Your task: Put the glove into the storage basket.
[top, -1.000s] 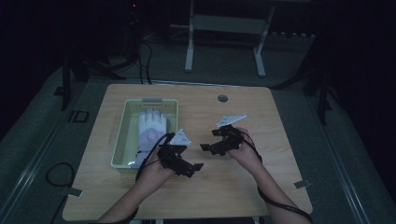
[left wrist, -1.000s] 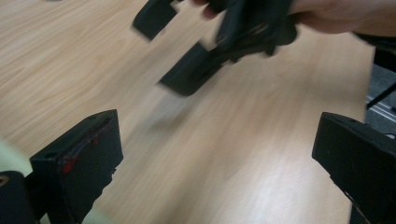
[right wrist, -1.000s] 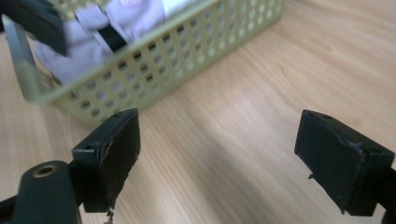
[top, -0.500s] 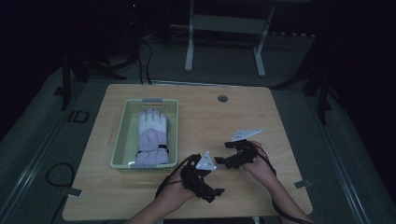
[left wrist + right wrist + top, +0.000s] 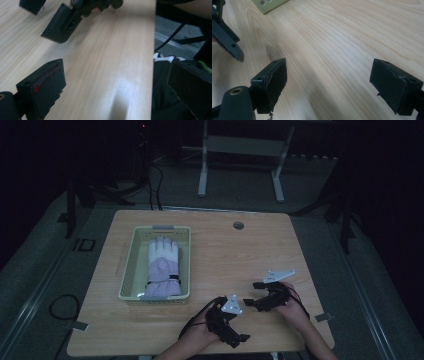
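Both at the near edge of the wooden counter [image 5: 225,250], left hand-held gripper [image 5: 235,340] jaws wide apart, nothing between, right hand-held gripper [image 5: 255,295] likewise spread and empty, pale glove [image 5: 163,265] lying in green basket [image 5: 129,265] well left

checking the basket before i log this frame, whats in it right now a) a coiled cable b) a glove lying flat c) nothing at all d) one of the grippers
b: in the high view a pale glove lies flat inside the green basket, fingers toward the far end, while the left gripper and the right gripper are open over bare table near the front edge.
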`<state>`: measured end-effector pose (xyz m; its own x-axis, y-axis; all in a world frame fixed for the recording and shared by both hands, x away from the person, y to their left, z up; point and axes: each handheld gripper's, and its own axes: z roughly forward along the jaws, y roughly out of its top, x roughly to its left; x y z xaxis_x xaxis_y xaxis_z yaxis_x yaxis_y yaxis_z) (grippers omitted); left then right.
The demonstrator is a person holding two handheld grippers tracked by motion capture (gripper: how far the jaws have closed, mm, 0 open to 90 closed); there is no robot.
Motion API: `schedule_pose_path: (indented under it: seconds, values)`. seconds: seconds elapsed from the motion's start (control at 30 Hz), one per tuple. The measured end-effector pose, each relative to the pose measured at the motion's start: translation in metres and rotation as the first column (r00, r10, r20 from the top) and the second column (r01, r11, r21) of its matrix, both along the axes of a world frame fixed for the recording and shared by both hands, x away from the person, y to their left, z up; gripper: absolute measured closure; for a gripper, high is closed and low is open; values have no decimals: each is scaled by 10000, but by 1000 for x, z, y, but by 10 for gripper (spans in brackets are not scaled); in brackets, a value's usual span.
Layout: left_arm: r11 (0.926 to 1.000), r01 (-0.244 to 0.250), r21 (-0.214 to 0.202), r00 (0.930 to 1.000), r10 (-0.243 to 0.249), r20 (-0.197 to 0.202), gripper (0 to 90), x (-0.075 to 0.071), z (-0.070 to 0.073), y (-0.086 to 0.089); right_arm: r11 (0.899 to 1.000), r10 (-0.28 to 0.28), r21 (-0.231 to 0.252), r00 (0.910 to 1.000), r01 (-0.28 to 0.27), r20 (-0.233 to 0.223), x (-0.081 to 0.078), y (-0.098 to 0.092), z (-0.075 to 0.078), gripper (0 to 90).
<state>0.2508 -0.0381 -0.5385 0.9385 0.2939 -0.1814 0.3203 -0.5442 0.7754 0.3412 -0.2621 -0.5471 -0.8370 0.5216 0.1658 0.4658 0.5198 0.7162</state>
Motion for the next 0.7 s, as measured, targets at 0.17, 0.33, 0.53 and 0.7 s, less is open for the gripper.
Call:
schedule_pose_path:
  seconds: [0.17,0.33,0.53,0.7]
  values:
    - [9997,230,2,9987,-230,458,21,-6,-5,-9,9997,67,253,9994,-76,350,-6,-12,-3,144]
    - [9994,331,55,9978,-333,581,21,-6,-9,-13,9996,19,272,9963,-43,862,-13,-22,-3,144]
    - [9995,303,97,9982,-307,510,21,-5,-16,-13,9995,-276,200,9950,258,958,-19,-34,-7,144]
    - [9994,279,-185,9984,-270,499,21,-7,-20,-12,9980,-431,510,9950,386,905,-23,-43,-10,139]
